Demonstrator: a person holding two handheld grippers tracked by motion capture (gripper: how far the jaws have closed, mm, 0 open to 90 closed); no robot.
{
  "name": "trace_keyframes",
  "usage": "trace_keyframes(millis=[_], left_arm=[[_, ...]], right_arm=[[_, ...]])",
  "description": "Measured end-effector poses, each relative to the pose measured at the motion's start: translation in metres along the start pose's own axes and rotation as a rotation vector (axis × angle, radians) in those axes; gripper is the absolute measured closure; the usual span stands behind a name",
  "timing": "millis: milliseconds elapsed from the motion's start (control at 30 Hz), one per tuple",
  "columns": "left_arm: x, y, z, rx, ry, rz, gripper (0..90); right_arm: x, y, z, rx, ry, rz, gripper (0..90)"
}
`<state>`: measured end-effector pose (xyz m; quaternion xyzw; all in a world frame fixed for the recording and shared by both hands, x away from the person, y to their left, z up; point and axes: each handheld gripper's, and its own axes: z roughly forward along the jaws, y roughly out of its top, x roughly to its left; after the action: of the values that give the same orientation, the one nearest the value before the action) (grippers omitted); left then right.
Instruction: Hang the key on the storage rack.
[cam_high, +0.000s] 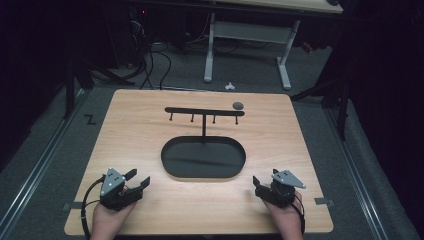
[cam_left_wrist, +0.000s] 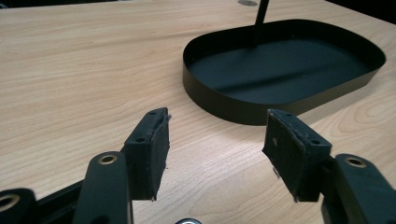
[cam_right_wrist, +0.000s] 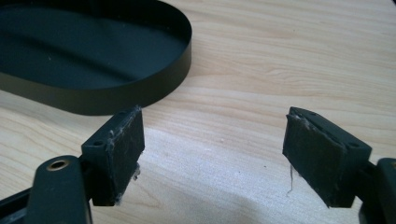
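Observation:
A black oval tray (cam_high: 169, 161) lies at the middle of the wooden table (cam_high: 135, 130). From its far side rises a thin post that carries a crossbar (cam_high: 205, 111) with several small hooks. A small grey round object (cam_high: 238, 105) lies on the table by the bar's right end. My left gripper (cam_high: 138, 177) rests near the front left, open and empty, with its jaws pointing toward the tray. My right gripper (cam_high: 258, 186) sits at the front right, also open and empty. In the left gripper view the gripper (cam_left_wrist: 217, 126) faces the tray wall (cam_left_wrist: 233, 109). In the right gripper view the gripper (cam_right_wrist: 215, 126) has the tray (cam_right_wrist: 116, 100) at its upper left.
The table's front edge runs just behind both hands. Beyond the far edge stand a white desk frame (cam_high: 209, 50) and loose cables (cam_high: 150, 65) on a grey floor. Bare wood lies between each gripper and the tray.

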<state>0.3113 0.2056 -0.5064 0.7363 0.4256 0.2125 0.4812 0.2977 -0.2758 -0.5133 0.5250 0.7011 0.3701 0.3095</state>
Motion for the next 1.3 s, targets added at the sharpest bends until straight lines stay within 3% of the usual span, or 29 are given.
trace_keyframes(millis=[267,500,600,667,700,833,900,1067,1167,1200,1300], left_arm=[[0.01,-0.004,-0.002,0.009,-0.018,-0.051,41.9],[0.023,-0.001,-0.014,0.038,0.019,-0.068,41.6],[0.031,0.004,-0.025,0.082,0.037,-0.042,41.7],[0.035,0.001,-0.035,0.119,0.078,-0.015,42.9],[0.04,-0.009,-0.041,0.149,0.077,-0.051,44.4],[0.042,-0.02,-0.046,0.207,0.094,-0.068,45.8],[0.042,-0.022,-0.045,0.245,0.096,-0.06,45.8],[0.044,-0.026,-0.041,0.261,0.11,-0.056,47.8],[0.048,-0.028,-0.036,0.276,0.098,-0.082,49.0],[0.051,-0.026,-0.033,0.271,0.077,-0.116,49.3],[0.052,-0.023,-0.029,0.274,0.062,-0.127,50.9]], right_arm=[[-0.001,-0.002,-0.002,0.007,0.008,-0.009,21.3],[-0.002,-0.001,0.001,0.012,0.03,-0.011,22.4],[-0.002,-0.001,0.0,0.006,0.039,-0.008,23.2],[-0.002,-0.001,-0.001,0.003,0.043,-0.017,23.9],[-0.002,0.0,-0.002,0.002,0.045,-0.018,24.3],[-0.001,0.0,-0.002,0.002,0.046,-0.017,25.3],[0.0,0.0,-0.002,0.004,0.048,-0.024,25.6],[0.0,0.001,-0.004,0.0,0.051,-0.026,26.5],[-0.001,0.0,-0.004,0.003,0.056,-0.025,27.0],[-0.003,-0.001,-0.003,0.01,0.064,-0.025,27.3],[-0.004,-0.001,-0.002,0.012,0.068,-0.02,27.4]])
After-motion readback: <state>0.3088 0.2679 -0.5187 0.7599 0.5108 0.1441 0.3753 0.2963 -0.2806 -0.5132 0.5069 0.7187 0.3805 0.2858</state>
